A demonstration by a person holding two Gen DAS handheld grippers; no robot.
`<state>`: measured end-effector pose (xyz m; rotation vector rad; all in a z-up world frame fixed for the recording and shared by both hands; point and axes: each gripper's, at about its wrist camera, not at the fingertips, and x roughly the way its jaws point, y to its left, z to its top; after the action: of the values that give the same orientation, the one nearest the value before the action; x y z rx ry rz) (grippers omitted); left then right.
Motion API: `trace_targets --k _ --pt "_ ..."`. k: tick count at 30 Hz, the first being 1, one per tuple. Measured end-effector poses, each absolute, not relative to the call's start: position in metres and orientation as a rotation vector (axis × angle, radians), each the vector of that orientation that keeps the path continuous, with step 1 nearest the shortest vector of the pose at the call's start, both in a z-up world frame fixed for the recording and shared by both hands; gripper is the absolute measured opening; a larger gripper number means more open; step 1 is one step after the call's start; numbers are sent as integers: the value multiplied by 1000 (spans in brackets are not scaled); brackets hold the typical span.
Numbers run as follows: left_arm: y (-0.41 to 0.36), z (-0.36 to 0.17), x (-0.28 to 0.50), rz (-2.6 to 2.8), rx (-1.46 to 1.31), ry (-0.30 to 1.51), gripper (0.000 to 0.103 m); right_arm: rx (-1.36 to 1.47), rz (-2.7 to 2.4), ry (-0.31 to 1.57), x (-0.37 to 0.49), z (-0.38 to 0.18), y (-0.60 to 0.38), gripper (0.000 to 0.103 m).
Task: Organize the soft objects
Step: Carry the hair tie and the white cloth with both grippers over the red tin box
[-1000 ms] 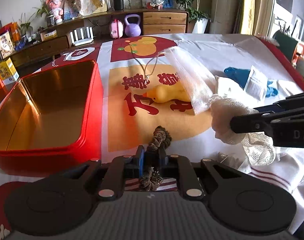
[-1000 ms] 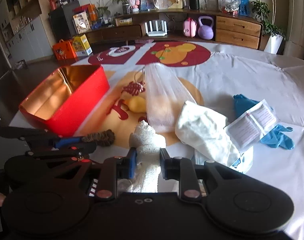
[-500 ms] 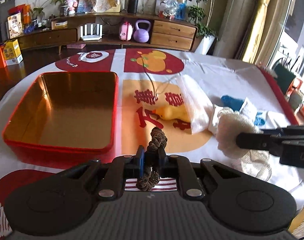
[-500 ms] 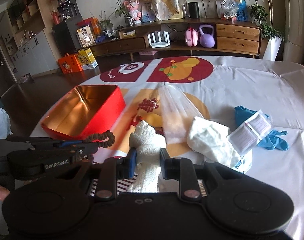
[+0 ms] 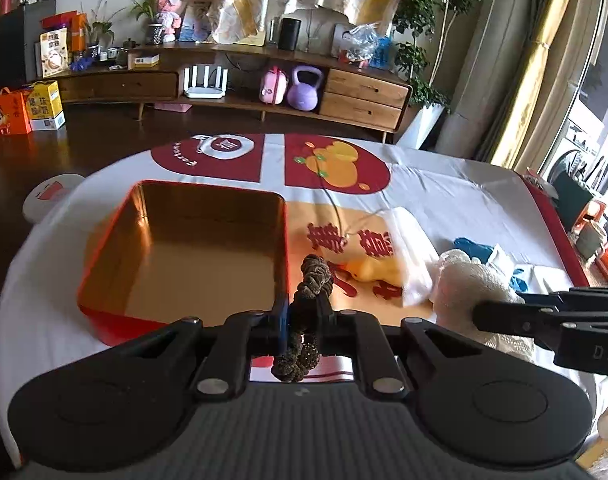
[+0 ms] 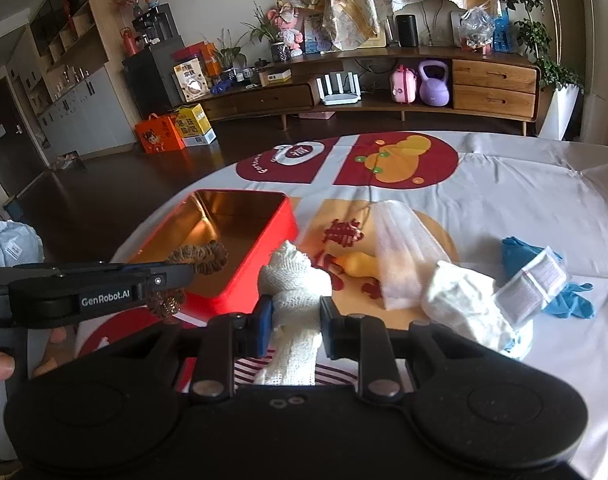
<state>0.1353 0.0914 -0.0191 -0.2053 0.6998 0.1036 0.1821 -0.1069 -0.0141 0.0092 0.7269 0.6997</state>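
Observation:
My left gripper (image 5: 304, 316) is shut on a brown scrunchie (image 5: 311, 280) and holds it in the air near the front right corner of the open red tin (image 5: 184, 248). In the right wrist view the scrunchie (image 6: 200, 258) hangs over the tin (image 6: 264, 272). My right gripper (image 6: 294, 320) is shut on a white mesh cloth (image 6: 296, 280), lifted just right of the tin; the cloth also shows in the left wrist view (image 5: 467, 280). A yellow duck (image 6: 359, 264) lies under a clear mesh bag (image 6: 399, 248).
A white folded cloth (image 6: 463, 304), a blue glove (image 6: 563, 300) and a small paper packet (image 6: 531, 284) lie on the right of the table. The tablecloth (image 6: 503, 200) has red and orange prints. A wooden sideboard (image 6: 491, 80) stands behind the table.
Both grippers have risen with their loads. The left gripper has carried the scrunchie toward the tin's near right corner. The right gripper has lifted the white mesh cloth beside it.

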Motion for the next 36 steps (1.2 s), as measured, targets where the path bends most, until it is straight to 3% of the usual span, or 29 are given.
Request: trace_targets --k 19,36 --pt "170 1 139 180 -184 683 13 -30 772 730 189 1 -23 24" --pt "220 -37 183 246 -127 783 13 -156 775 750 222 -37 63 25"
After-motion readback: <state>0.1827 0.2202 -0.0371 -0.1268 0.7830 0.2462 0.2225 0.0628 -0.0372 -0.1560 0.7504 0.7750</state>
